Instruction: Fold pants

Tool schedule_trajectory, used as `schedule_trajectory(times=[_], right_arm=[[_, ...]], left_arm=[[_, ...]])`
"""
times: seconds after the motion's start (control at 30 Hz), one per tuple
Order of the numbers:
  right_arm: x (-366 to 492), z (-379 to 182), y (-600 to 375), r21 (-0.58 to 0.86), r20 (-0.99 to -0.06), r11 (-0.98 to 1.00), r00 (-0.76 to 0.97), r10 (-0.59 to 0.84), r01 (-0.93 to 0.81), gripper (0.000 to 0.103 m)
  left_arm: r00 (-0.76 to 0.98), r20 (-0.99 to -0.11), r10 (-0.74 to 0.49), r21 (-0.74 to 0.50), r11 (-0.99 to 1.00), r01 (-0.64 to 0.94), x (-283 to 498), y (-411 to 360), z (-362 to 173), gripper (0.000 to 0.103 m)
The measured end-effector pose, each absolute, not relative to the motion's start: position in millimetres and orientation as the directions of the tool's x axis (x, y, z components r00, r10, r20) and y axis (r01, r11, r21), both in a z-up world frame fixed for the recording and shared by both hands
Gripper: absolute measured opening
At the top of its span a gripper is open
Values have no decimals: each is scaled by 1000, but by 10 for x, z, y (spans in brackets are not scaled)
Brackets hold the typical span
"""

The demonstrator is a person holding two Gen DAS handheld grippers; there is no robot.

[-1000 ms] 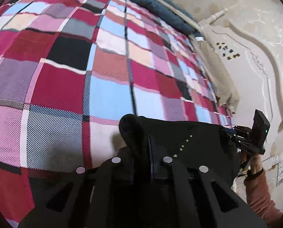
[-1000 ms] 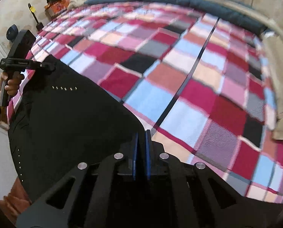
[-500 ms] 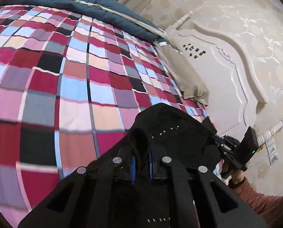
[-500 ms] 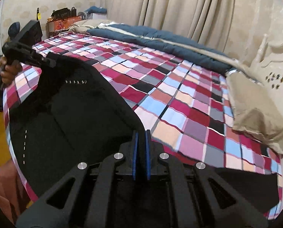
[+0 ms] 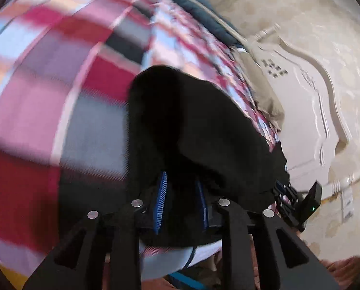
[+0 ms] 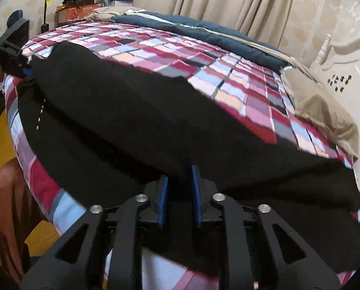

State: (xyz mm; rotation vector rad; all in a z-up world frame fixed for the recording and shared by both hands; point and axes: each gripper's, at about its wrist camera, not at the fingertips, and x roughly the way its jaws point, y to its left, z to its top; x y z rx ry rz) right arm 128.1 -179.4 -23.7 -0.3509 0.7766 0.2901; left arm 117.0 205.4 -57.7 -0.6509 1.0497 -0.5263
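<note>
Jaws on both my grippers are opening now, clamped shut a second ago. My left gripper (image 5: 181, 200) and right gripper (image 6: 178, 194) are letting go of the pants (image 6: 136, 111), cloth loose between the pads. Pants are now lying doubled on the bed (image 6: 240, 89) edge.

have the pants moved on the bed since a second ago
Yes. The pants now lie folded over toward the bed's near edge, covering less plaid.
</note>
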Motion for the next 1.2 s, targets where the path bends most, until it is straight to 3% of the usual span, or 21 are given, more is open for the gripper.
schedule_trajectory(times=[0.1,0.27,0.5,0.87,1.13,1.2], right_arm=[[1129,-283,-1842,-144,-737,923,661,141,-358,52],[969,-268,-2135,89,-752,961,615,238,-263,58],[1069,-278,-2495,453,-685,887,601,412,-91,63],[1105,-369,-2584,661,-596,750,602,531,-7,73],[1156,-430,-2652,764,-533,644,603,594,41,74],[1162,-425,-2633,761,-534,647,602,593,39,74]], left_arm=[[469,-578,-667,-746,666,28,959,2274,-620,25],[561,-558,-611,-767,639,-66,564,2442,-545,25],[621,-488,-614,-806,590,-49,488,1880,-385,25],[657,-531,-536,-781,611,-132,473,1600,-535,25],[687,-498,-529,-818,550,-170,382,1694,-581,25],[690,-497,-527,-824,537,-182,364,1705,-592,36]])
